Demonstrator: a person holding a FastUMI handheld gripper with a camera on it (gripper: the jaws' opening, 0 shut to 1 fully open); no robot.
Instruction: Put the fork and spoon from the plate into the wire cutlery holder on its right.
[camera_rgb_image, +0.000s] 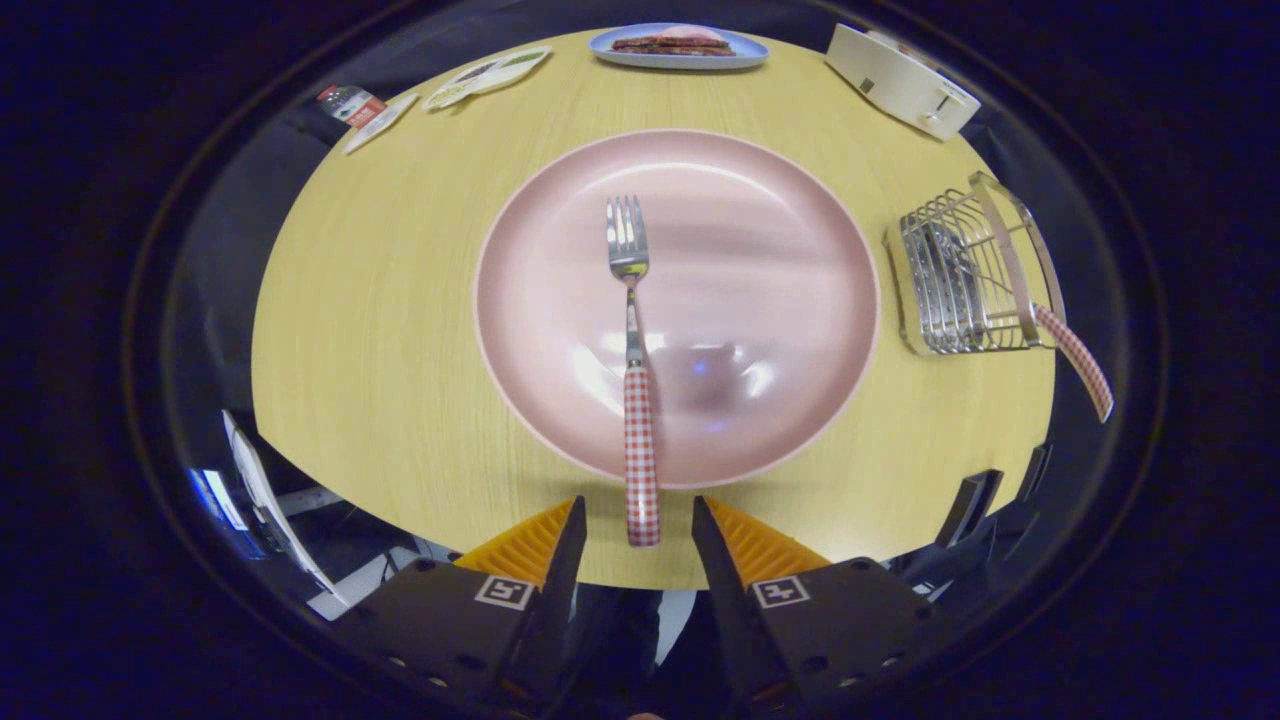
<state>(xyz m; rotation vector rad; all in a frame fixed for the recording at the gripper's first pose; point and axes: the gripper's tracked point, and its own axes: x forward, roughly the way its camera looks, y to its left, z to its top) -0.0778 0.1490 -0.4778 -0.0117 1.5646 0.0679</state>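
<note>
A fork (631, 330) with a red-and-white checked handle lies across the pink plate (780, 300), tines pointing away from me. Its handle end hangs over the plate's near rim and reaches between my fingertips. My gripper (636, 512) is open, one finger on each side of the handle end, neither visibly touching it. To the right of the plate stands the wire cutlery holder (960, 275). A second checked handle (1075, 360), the spoon's as far as I can tell, sticks out of the holder toward me.
The round wooden table (380, 300) carries a blue plate of food (680, 46) at the far side, a white toaster-like box (900, 80) at the far right and flat packets (485, 75) at the far left.
</note>
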